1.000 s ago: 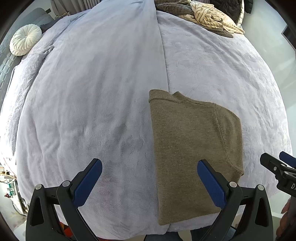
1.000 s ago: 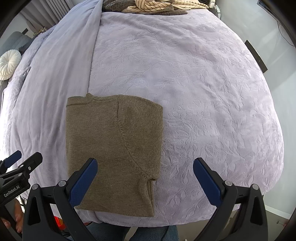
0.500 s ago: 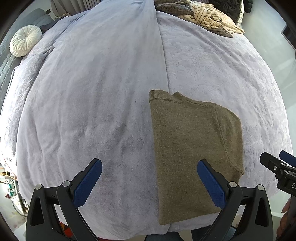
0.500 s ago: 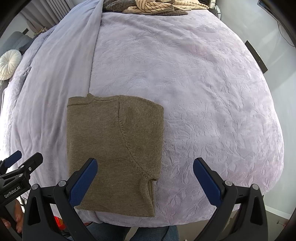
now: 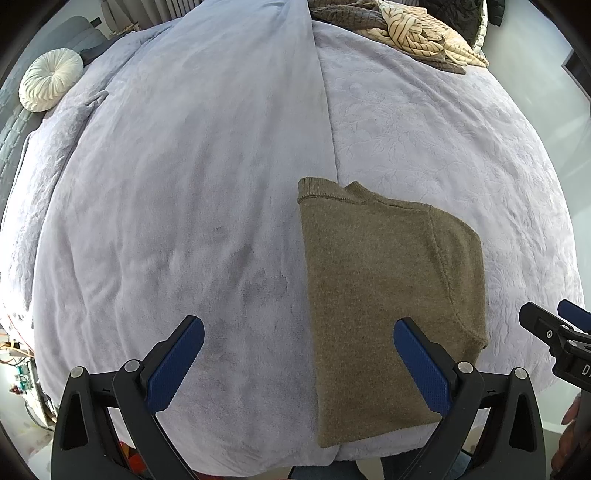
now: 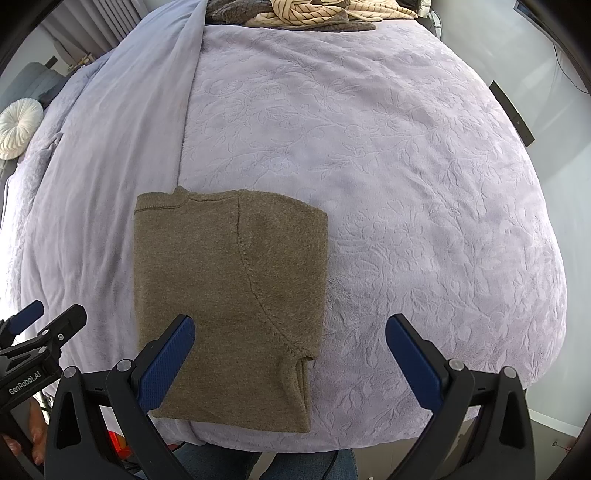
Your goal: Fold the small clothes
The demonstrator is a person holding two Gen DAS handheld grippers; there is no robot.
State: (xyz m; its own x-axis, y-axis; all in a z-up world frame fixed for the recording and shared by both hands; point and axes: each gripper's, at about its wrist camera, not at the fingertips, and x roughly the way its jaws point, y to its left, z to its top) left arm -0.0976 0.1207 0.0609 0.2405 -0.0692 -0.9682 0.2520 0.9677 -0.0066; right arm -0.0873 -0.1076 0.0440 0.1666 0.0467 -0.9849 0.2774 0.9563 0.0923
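— Lavender bedding covers the whole bed (image 5: 424, 122), right? What lies on it?

— Yes, a plush lilac blanket (image 6: 388, 155) with an embossed leaf pattern, and a smoother fold of it running up the middle. An olive-brown knit sweater (image 5: 376, 288) lies flat at the near edge of the bed, folded lengthwise into a tall rectangle, collar at the far end, hem hanging slightly over the edge.

— Where is it relative to the left tool (image 5: 299, 363)?

— Ahead and to its right. That tool's right blue pad (image 5: 421, 369) sits over the sweater's lower part in the view, the left pad over bare blanket. Whether it touches the cloth I cannot tell. The jaws stand wide apart, holding nothing.

— And the right tool (image 6: 290, 360)?

— Also spread wide and empty. The sweater (image 6: 229, 280) lies ahead and to its left, with the left pad (image 6: 166, 363) in front of the sweater's lower left corner.

— Anything farther off?

— A heap of striped beige and grey-brown clothes (image 5: 413, 33) at the far end of the bed, and a round white pleated cushion (image 5: 50, 85) far off to the left. Each tool shows at the edge of the other's view.
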